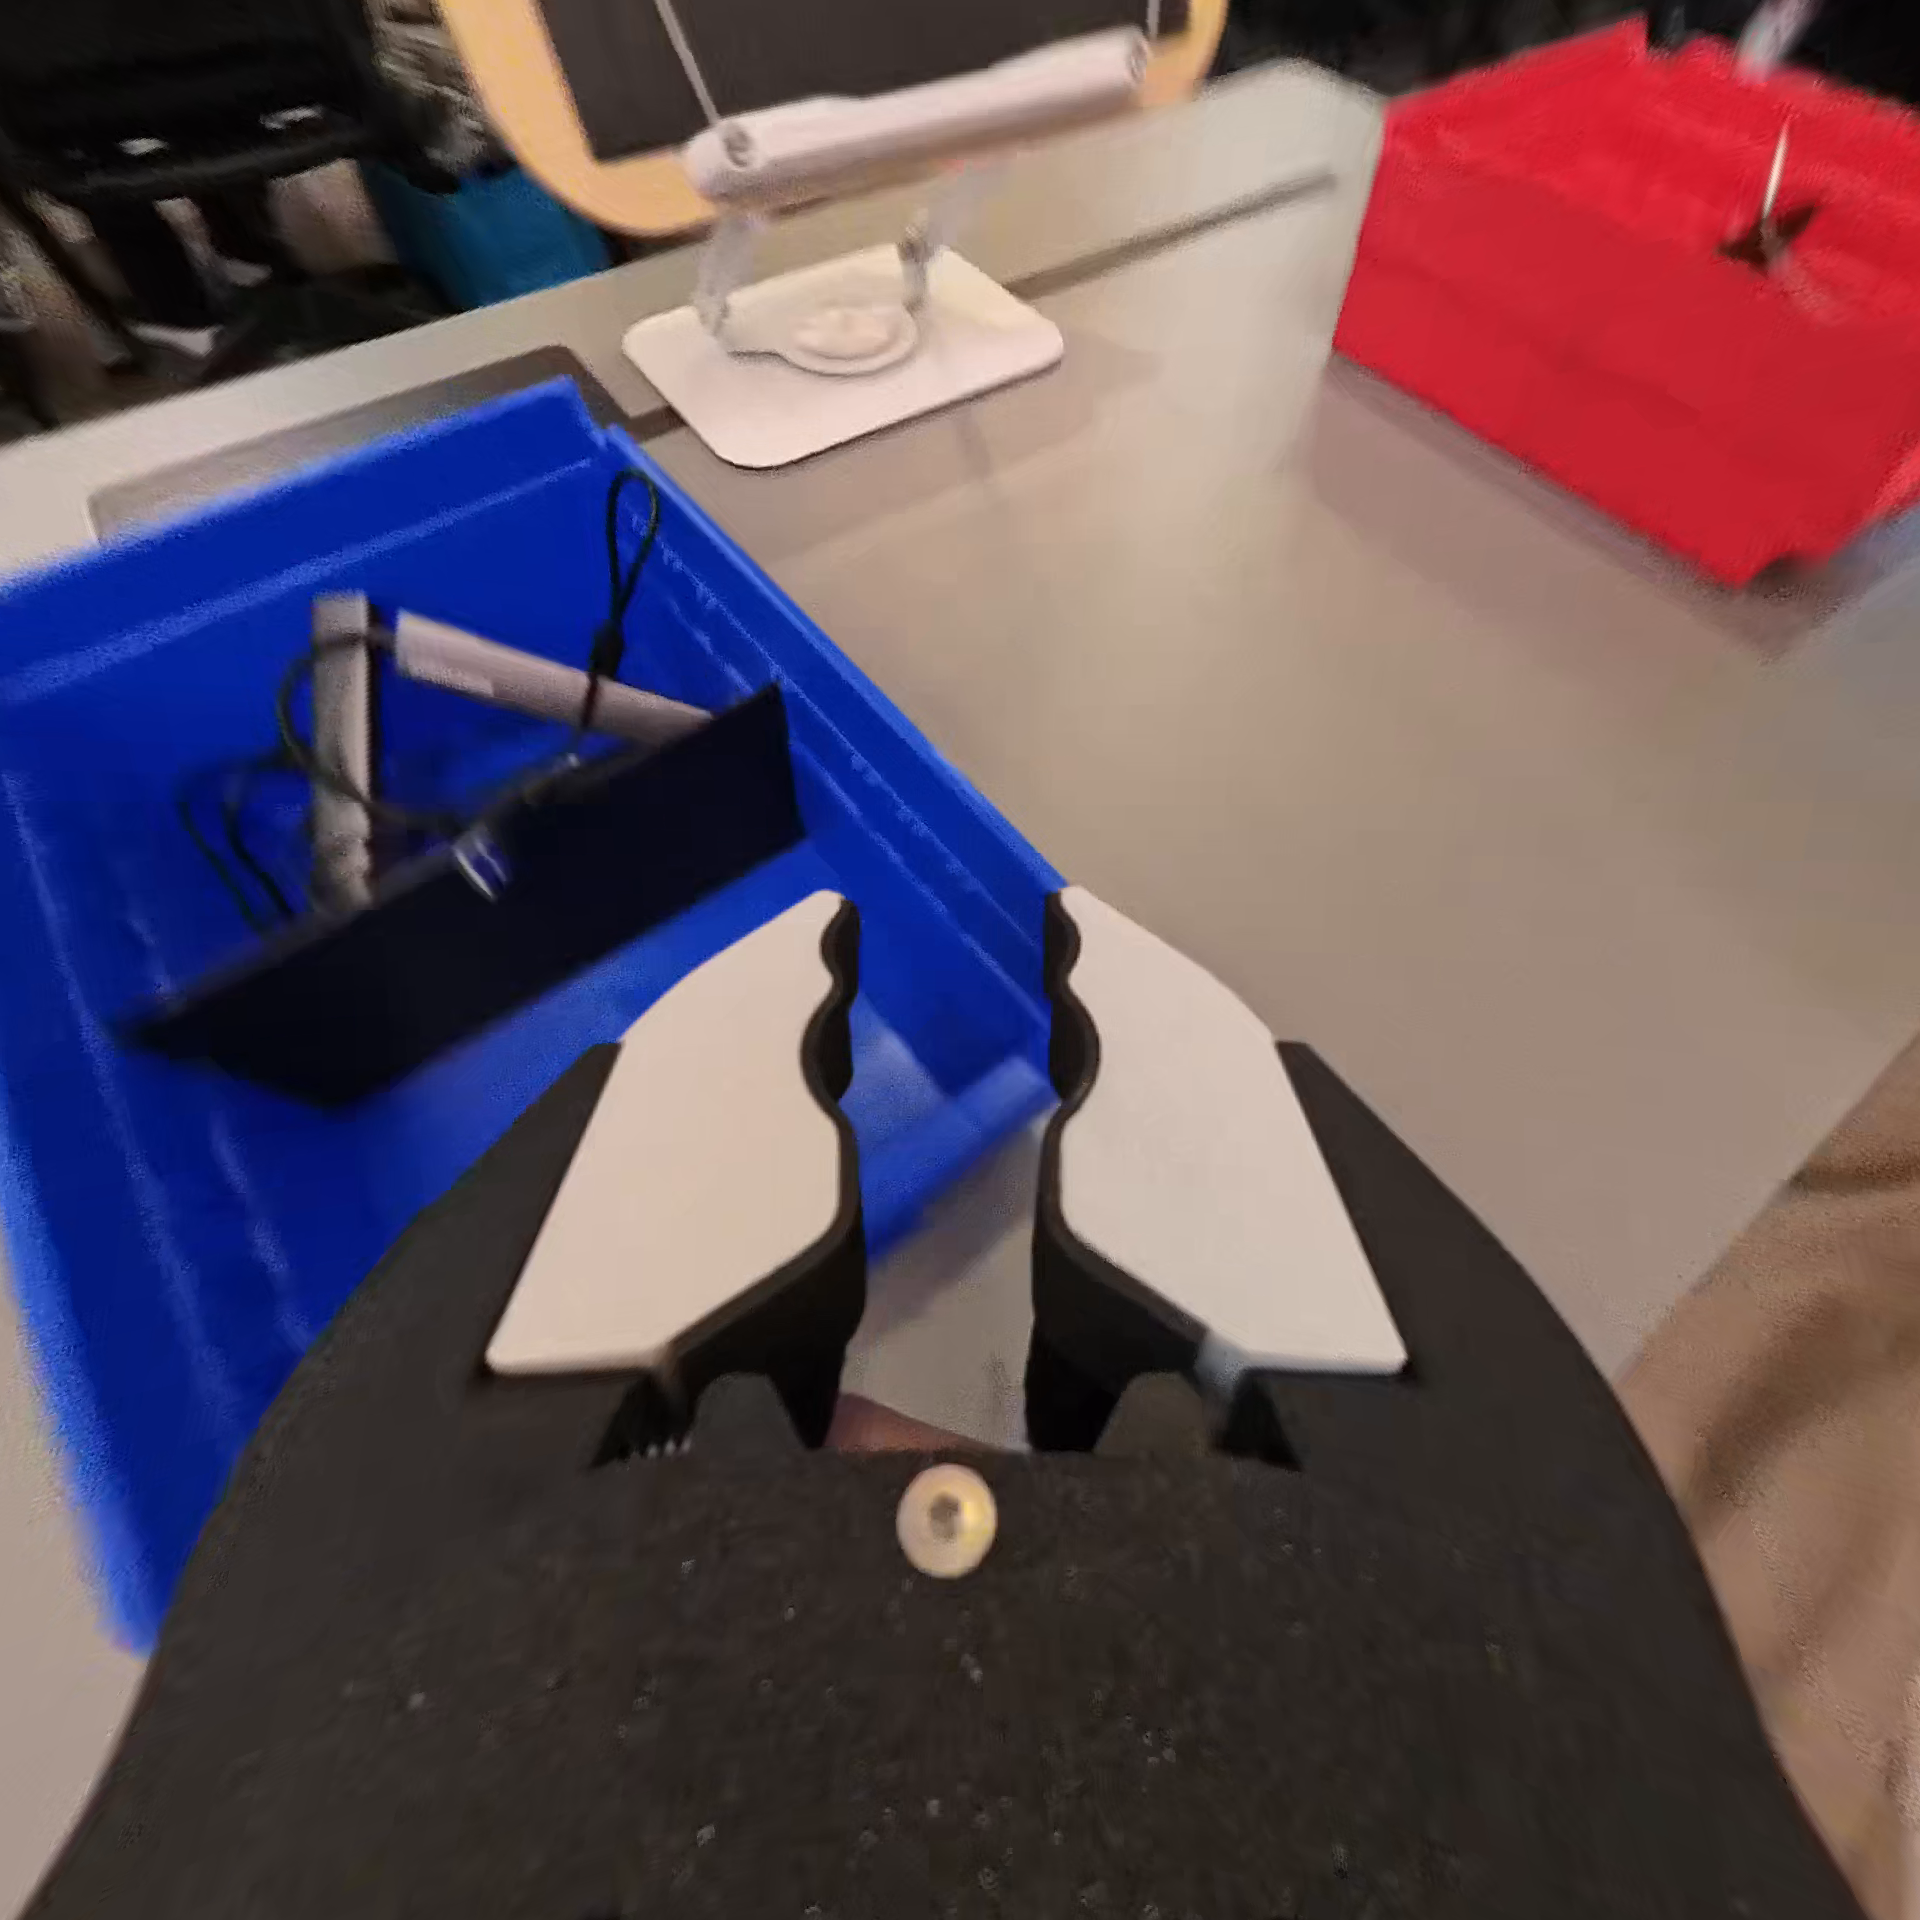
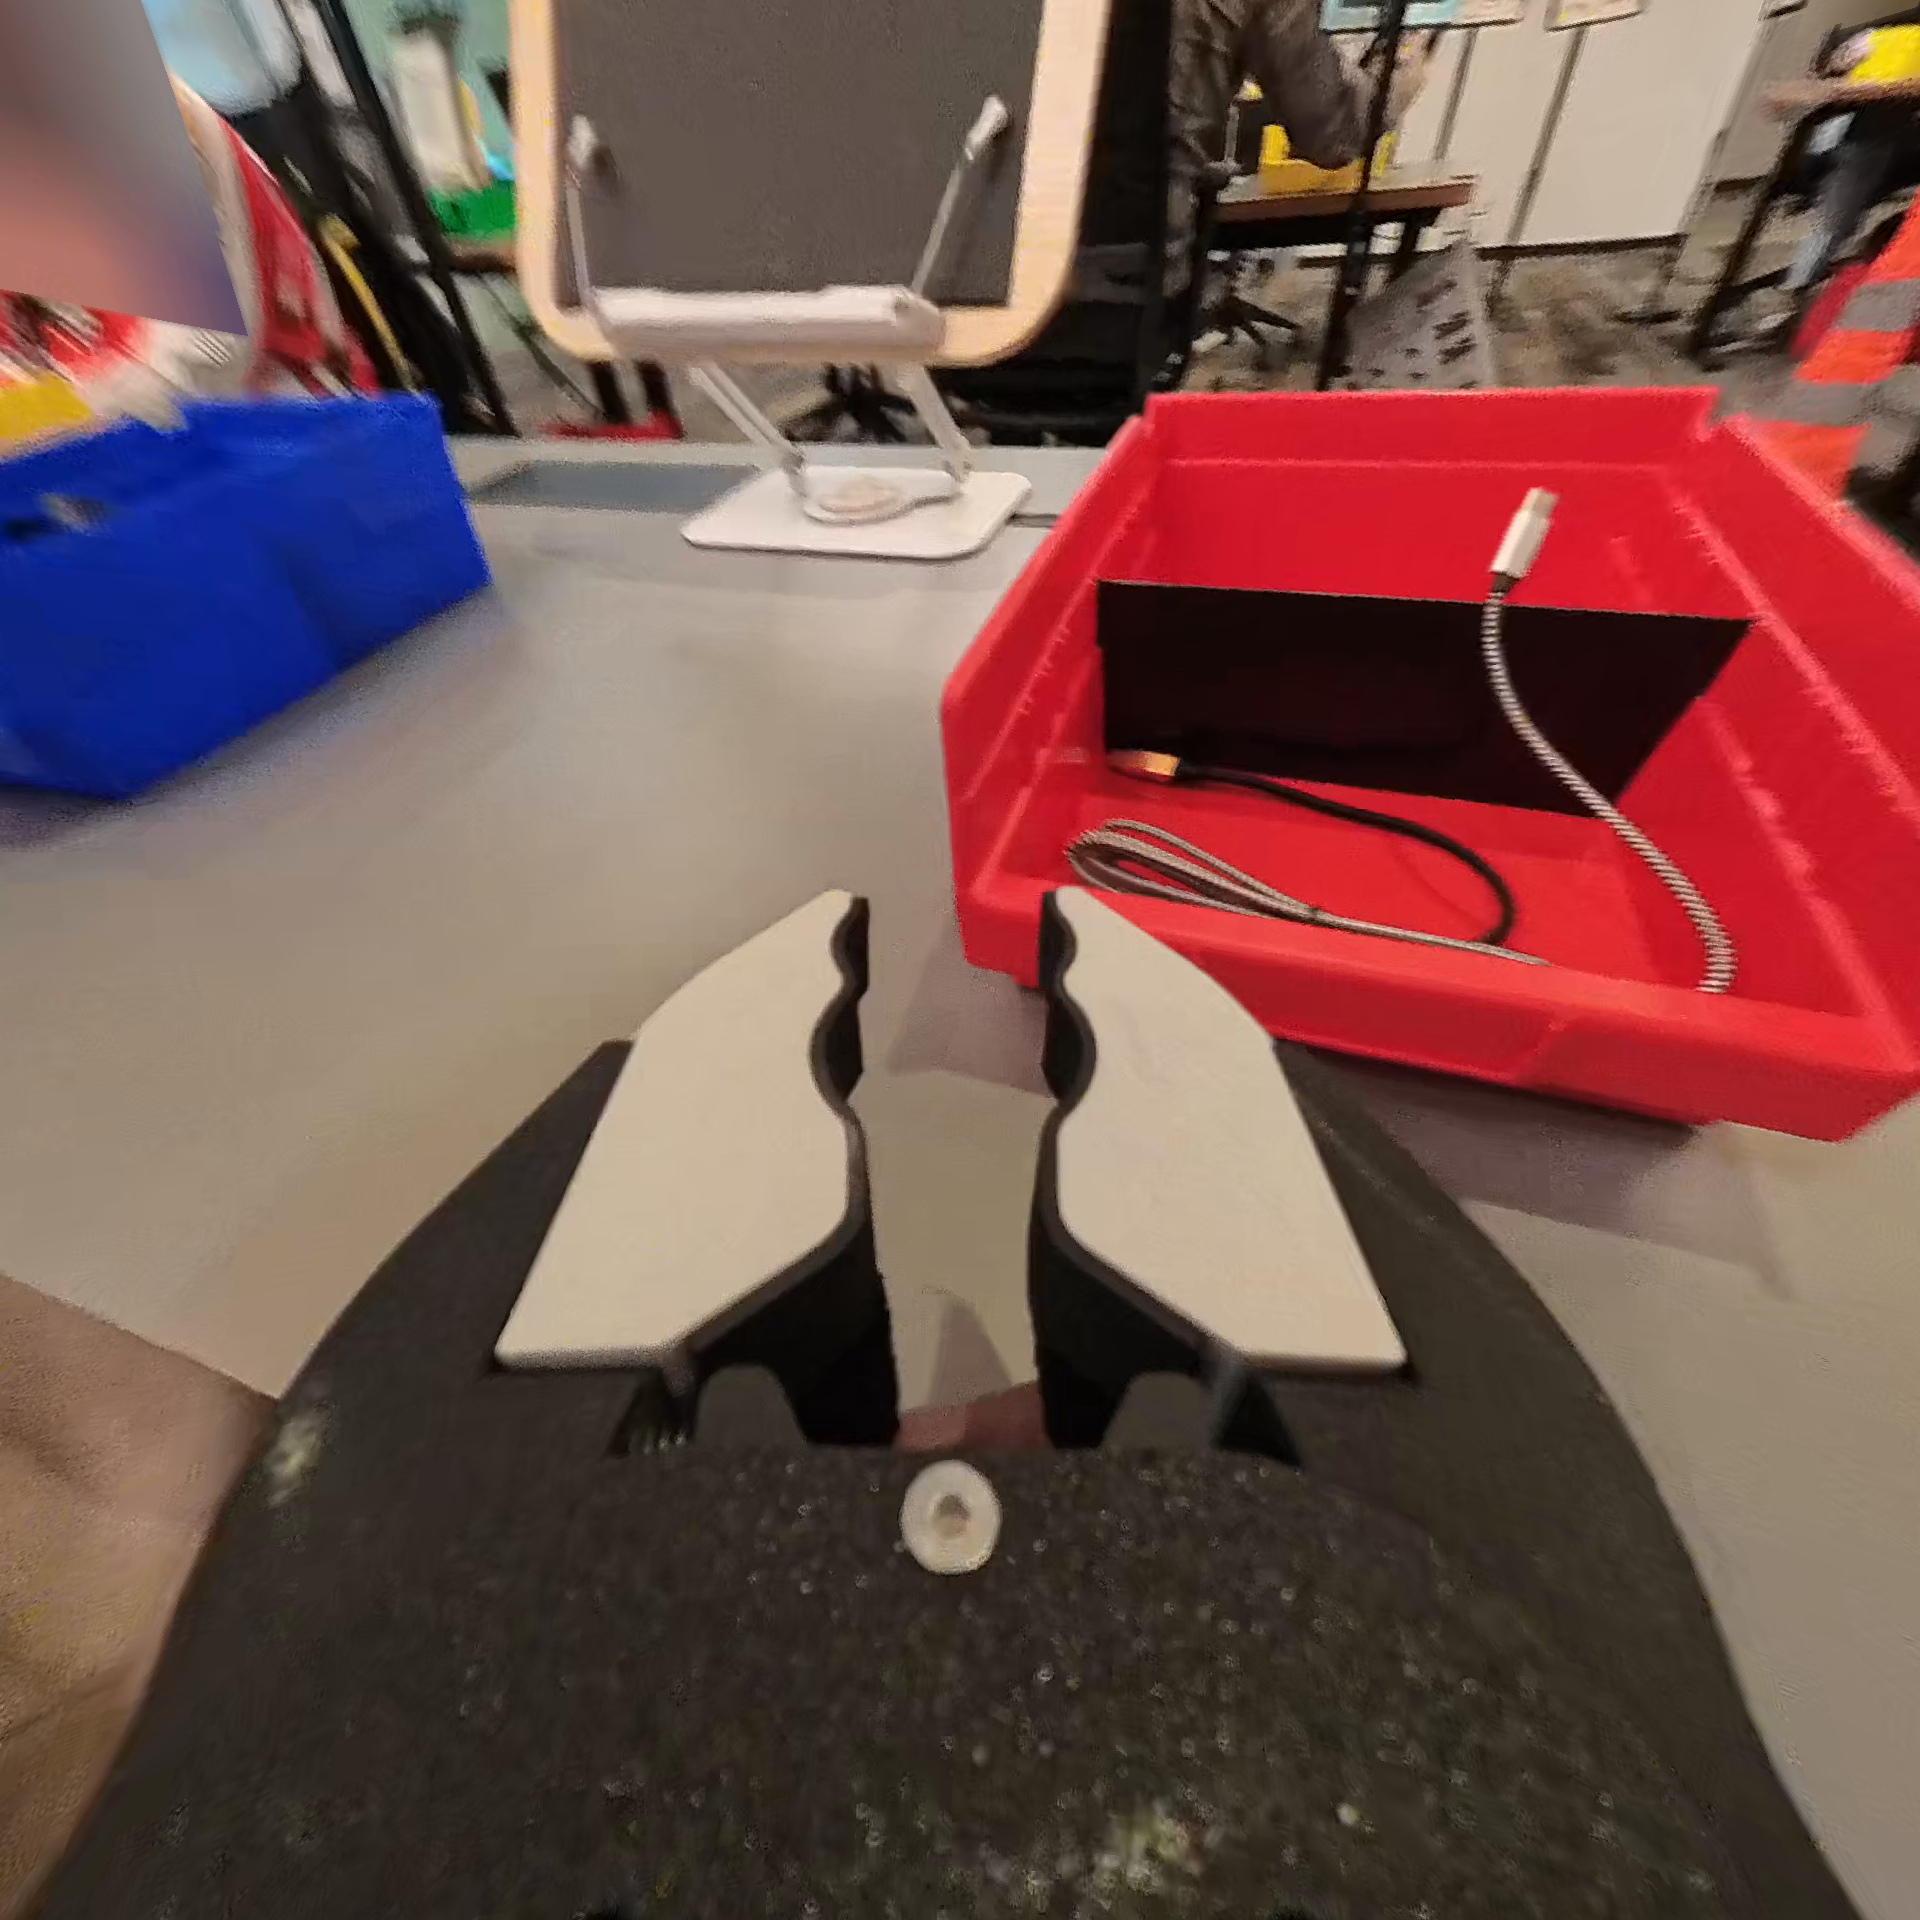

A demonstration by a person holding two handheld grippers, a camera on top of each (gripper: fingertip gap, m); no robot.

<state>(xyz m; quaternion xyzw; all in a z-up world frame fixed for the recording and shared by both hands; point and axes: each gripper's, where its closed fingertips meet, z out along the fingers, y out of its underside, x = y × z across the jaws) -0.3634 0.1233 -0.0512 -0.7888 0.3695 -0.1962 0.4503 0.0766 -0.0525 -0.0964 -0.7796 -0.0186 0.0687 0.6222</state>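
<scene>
- The left gripper (image 1: 951,935) hangs with its jaws partly apart and nothing between them, tips over the near right corner of the blue bin (image 1: 935,852).
- Ahead and to its left, behind a black divider (image 1: 520,914), lie grey stick-shaped devices (image 1: 343,748) with thin black cords (image 1: 623,582) — crossed, their long axes slanting differently; blur hides what they are.
- The right gripper (image 2: 951,935) is likewise part-open and empty, over bare grey tabletop (image 2: 623,727).
- The red bin (image 2: 1351,997) sits just ahead to its right, holding a braided silver cable (image 2: 1538,727) draped over its own divider, and a black cable (image 2: 1403,821).
- A white stand (image 2: 862,509) lies well beyond both grippers.
</scene>
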